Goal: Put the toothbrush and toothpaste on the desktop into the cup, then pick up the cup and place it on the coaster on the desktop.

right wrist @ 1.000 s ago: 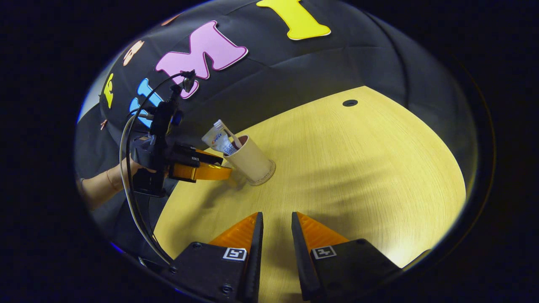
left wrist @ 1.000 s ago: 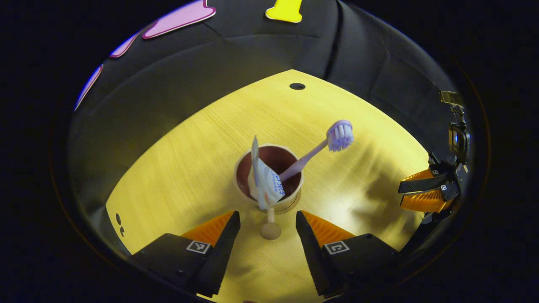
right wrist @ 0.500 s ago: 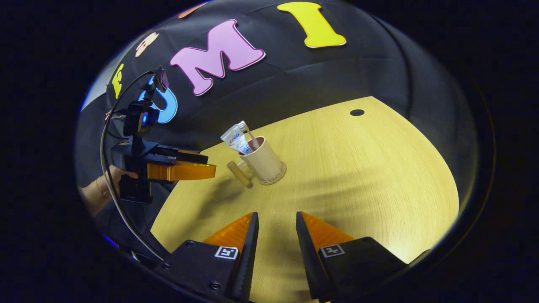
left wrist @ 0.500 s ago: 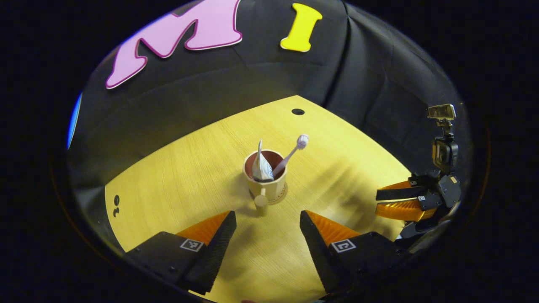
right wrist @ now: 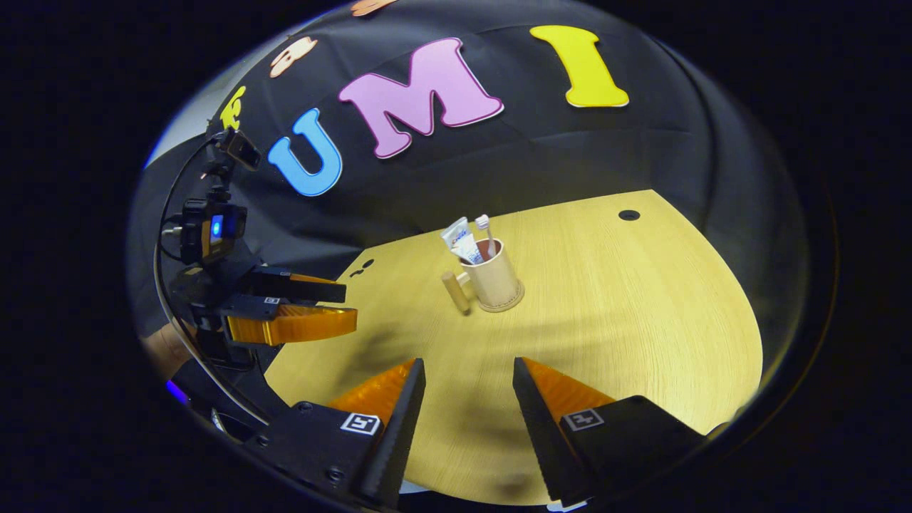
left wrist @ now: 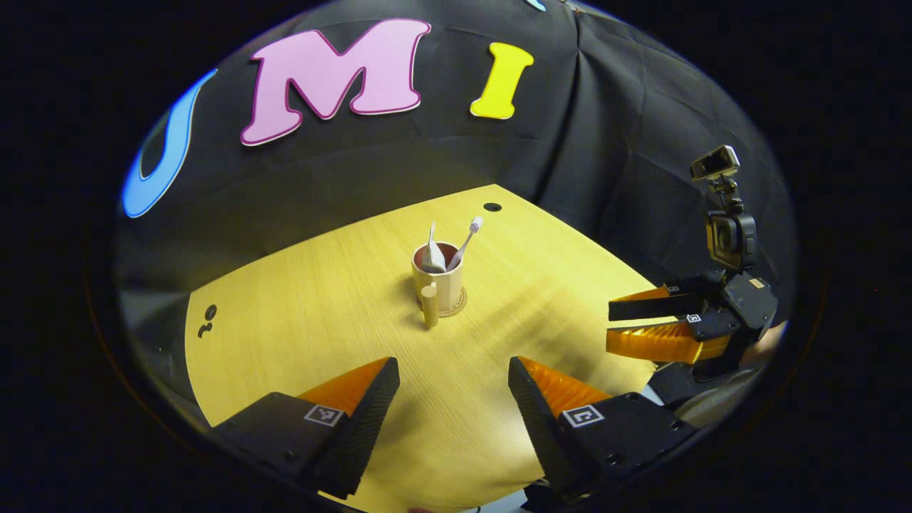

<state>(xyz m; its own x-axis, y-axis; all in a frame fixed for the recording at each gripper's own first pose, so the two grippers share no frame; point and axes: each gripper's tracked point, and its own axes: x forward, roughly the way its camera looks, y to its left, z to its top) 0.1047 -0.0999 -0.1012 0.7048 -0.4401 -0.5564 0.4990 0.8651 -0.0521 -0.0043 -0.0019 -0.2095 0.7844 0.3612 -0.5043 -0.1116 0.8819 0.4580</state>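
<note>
Left gripper view: cup (left wrist: 439, 279) farther off.

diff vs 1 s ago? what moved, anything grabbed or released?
Both tools backed away from the cup: the left tool, close over it a second ago, has drawn well back; the right tool drew back too and opened a bit wider. Nothing was grabbed or released. Unchanged: the cup sits on the coaster with toothbrush and toothpaste inside.

cup (left wrist: 439, 278) upright on coaster (left wrist: 456, 308), toothbrush (left wrist: 467, 239), toothpaste (left wrist: 432, 254) inside
</note>
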